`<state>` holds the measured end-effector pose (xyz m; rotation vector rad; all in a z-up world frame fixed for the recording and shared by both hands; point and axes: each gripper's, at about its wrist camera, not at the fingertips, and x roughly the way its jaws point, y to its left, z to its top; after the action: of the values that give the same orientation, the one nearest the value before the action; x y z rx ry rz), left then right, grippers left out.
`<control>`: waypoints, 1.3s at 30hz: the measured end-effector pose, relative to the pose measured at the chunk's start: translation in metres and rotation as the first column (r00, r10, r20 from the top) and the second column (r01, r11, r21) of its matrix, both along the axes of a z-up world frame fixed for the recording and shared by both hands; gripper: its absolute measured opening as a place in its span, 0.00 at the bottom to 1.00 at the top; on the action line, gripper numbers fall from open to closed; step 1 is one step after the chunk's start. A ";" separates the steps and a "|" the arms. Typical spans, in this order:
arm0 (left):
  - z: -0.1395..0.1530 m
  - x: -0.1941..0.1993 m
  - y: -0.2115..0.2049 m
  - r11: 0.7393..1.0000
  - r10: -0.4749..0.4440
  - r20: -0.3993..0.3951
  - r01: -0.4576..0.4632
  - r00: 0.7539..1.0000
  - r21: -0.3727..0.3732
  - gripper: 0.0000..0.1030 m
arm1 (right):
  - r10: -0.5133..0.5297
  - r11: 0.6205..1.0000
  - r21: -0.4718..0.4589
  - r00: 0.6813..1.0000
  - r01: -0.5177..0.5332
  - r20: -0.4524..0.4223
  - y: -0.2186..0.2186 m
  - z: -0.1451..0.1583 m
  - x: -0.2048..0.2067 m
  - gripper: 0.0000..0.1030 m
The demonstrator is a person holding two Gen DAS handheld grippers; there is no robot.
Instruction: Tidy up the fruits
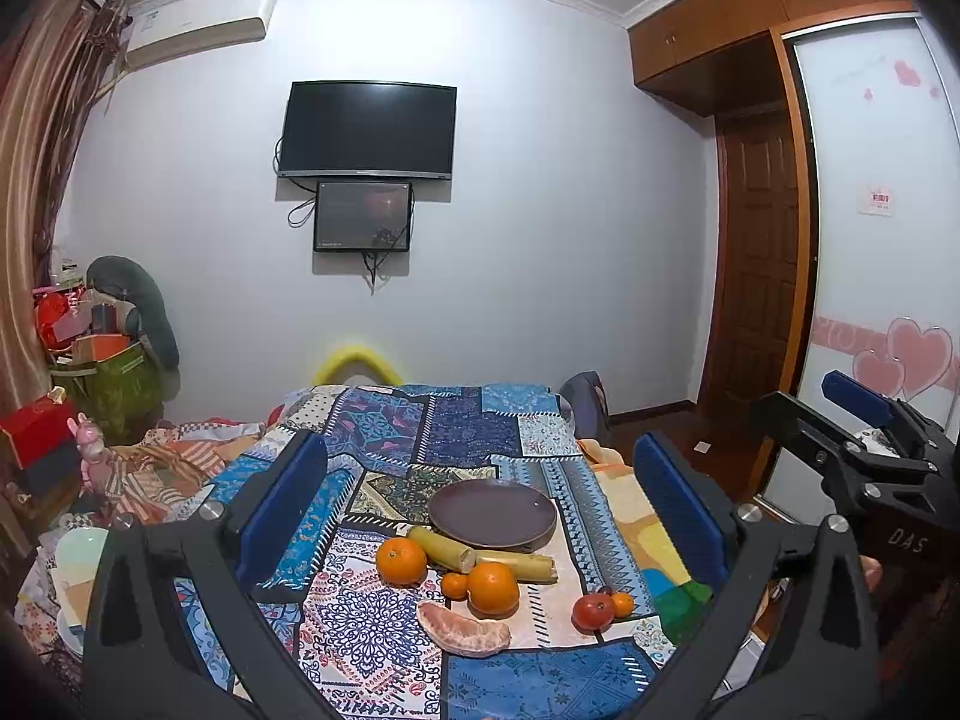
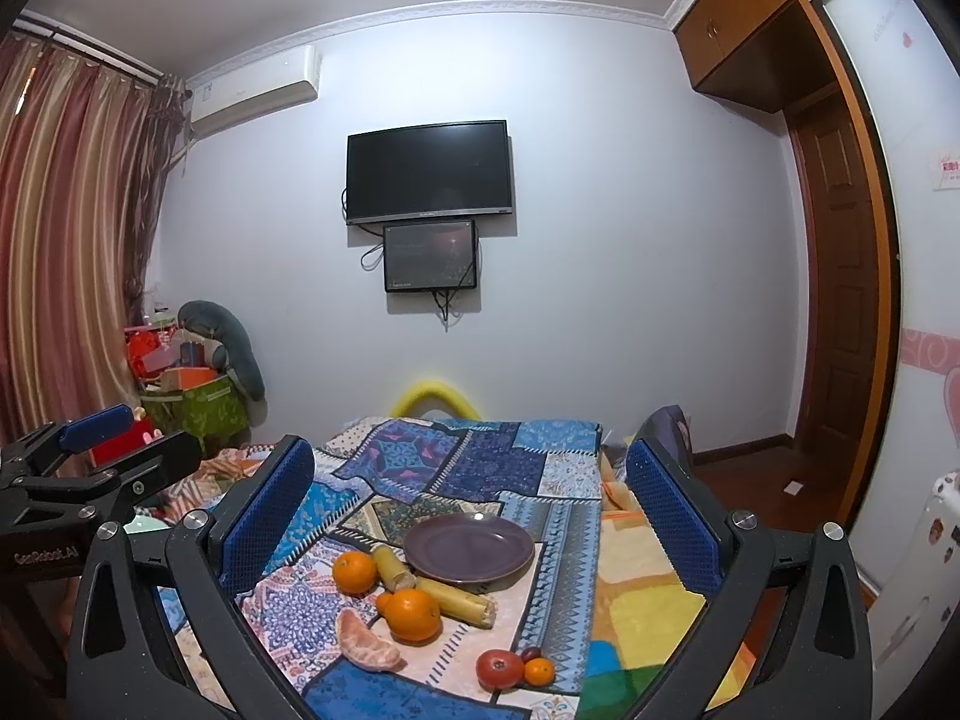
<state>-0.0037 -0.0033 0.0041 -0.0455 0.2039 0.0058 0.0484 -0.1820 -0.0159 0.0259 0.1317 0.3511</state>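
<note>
An empty purple plate (image 1: pixel 492 513) (image 2: pixel 469 547) sits on a patchwork cloth. In front of it lie two oranges (image 1: pixel 401 560) (image 1: pixel 493 588), a small tangerine (image 1: pixel 454 585), two yellow sugarcane pieces (image 1: pixel 441 547) (image 1: pixel 522 564) and a peeled pomelo segment (image 1: pixel 465 631). To the right lie a red persimmon (image 1: pixel 593 611) and a small tangerine (image 1: pixel 621 602). My left gripper (image 1: pixel 480 516) is open and empty, above the fruits. My right gripper (image 2: pixel 471 516) is open and empty, also held back above them. It shows at the right of the left wrist view (image 1: pixel 852 420).
The cloth covers a table (image 1: pixel 420 420) that ends toward the far wall. Clutter, boxes and a green bag (image 1: pixel 114 384) stand at the left. A wardrobe (image 1: pixel 870 240) and a door are at the right. A TV (image 1: pixel 367 129) hangs on the wall.
</note>
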 end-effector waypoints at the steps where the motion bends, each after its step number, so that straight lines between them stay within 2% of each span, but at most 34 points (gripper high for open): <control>1: 0.000 0.000 0.000 1.000 0.000 0.000 0.000 1.000 0.000 1.00 | 0.000 1.000 0.000 1.000 0.000 0.000 0.000 0.000 0.000 1.00; 39: -0.001 -0.003 -0.004 1.000 -0.003 0.013 0.003 1.000 0.006 1.00 | 0.001 1.000 -0.004 1.000 -0.001 0.016 0.002 0.002 -0.005 1.00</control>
<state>-0.0066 -0.0069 0.0032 -0.0398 0.1907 0.0031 0.0432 -0.1799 -0.0140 0.0194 0.1168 0.3518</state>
